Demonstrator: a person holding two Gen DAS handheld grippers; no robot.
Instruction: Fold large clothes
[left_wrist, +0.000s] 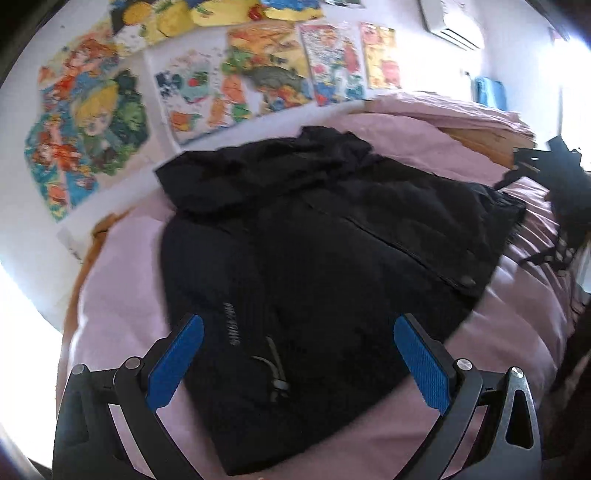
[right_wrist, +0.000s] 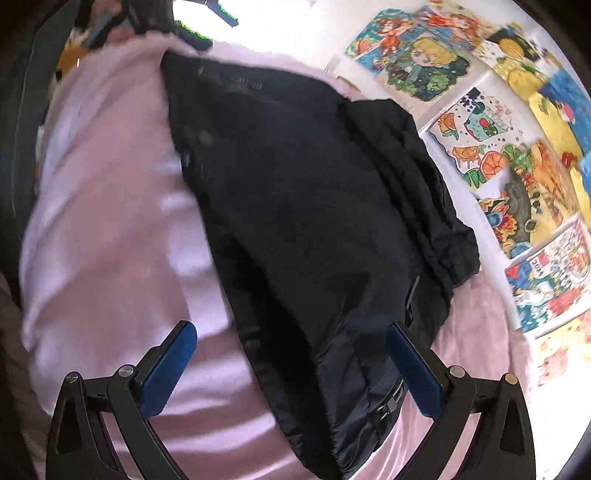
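Looking from the left wrist, the left tool (left_wrist: 298, 354) has its blue pads spread wide with nothing between them, poised over the near corner of the black jacket (left_wrist: 332, 240). The jacket lies flat on the pink bed (left_wrist: 122, 280), straight ahead of this tool and running away from it, its long axis slanting up toward the bunched collar or hood end at the far side. A printed sleeve and a drawstring toggle (left_wrist: 277, 384) lie just ahead of the pads, so this tool looks placed for a near-edge grasp. The near hem drops under the tool's frame and is cut off; motion blur makes it hard to tell how the layers are stacked. A dark shape at the far right edge may be the other tool, but I cannot tell.

From the right wrist, the right tool (right_wrist: 291, 365) is likewise fully parted and empty. The jacket (right_wrist: 314, 221) lies ahead and slightly to its right, its long axis running away toward the upper left, with a folded or bunched part along its right side. A zipper end and buckle (right_wrist: 388, 406) sit just inside the right pad. Both tools seem about equally near. The lower hem is cut off below, and the blurred black cloth hides seams.
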